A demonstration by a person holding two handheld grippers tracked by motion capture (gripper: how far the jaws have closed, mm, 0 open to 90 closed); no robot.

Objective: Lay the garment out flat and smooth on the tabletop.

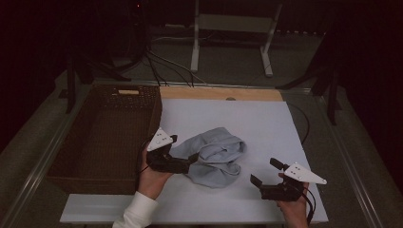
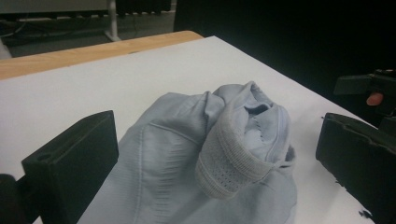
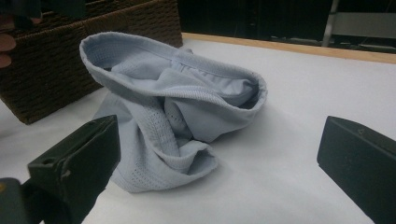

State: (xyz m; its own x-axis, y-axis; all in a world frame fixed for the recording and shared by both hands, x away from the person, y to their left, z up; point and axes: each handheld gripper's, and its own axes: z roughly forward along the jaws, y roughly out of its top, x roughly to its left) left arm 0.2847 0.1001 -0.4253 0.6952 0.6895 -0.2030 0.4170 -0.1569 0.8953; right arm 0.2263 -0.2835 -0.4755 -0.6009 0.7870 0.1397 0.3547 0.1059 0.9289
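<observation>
Jaws apart, garment [image 2: 210, 154] folds close-up

A white worktop [image 1: 266, 118] carries a crumpled pale blue garment [image 1: 216, 156] a little left of its middle, toward the near edge. The left gripper [image 1: 183, 153], held in the person's left hand [image 1: 153, 176], lies at the garment's left side with its jaws apart and their tips at the cloth. The right gripper [image 1: 266, 172], in the right hand [image 1: 294, 206], sits near the worktop's near right corner, jaws spread, well apart from the garment. A dark woven basket [image 1: 102, 137] stands along the worktop's left edge. A strip of bare wood [image 1: 218, 93] runs along the far edge.
</observation>
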